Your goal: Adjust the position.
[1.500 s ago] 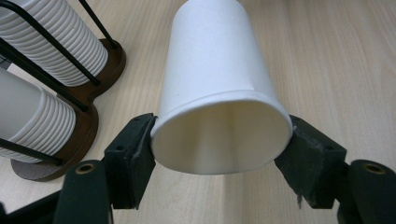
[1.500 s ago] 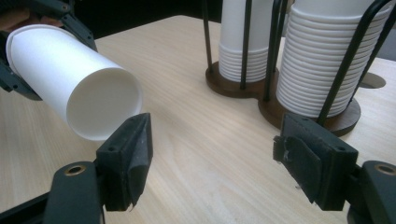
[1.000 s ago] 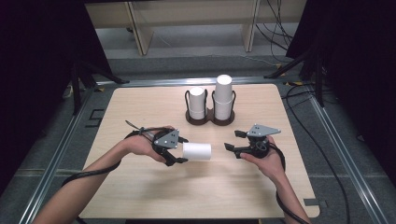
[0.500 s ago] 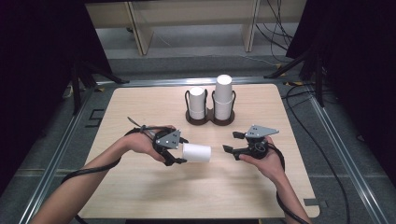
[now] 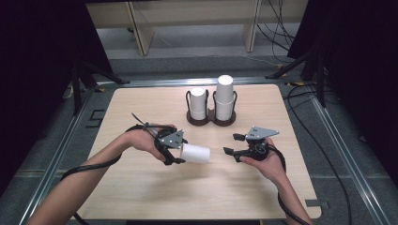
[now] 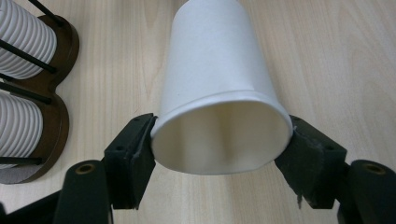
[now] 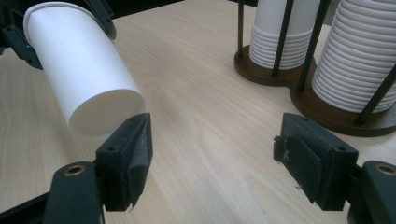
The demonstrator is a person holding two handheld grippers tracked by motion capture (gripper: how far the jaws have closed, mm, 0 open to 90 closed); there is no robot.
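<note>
Left tongs (image 5: 180,154) clamp the rim of a white paper cup (image 5: 195,153), one pad on each side of the open mouth. Cup is held sideways just above the desk (image 5: 141,187), mouth toward the left hand (image 5: 145,140), closed bottom pointing at the right tongs (image 5: 232,144). In the left gripper view the cup (image 6: 219,93) sits between both pads, rim slightly squeezed. Right tongs are open with nothing between them, near the cup's bottom but apart from it; right hand (image 5: 263,161) holds them low over the desk. In the right gripper view the cup (image 7: 84,70) is off to the left of the gap, tilted. Farther back, mid-desk, a dark wooden cup holder (image 5: 211,117) with two stacks of white cups: shorter stack (image 5: 198,102) on the left, taller stack (image 5: 224,96) on the right, each ringed by thin black rods.
</note>
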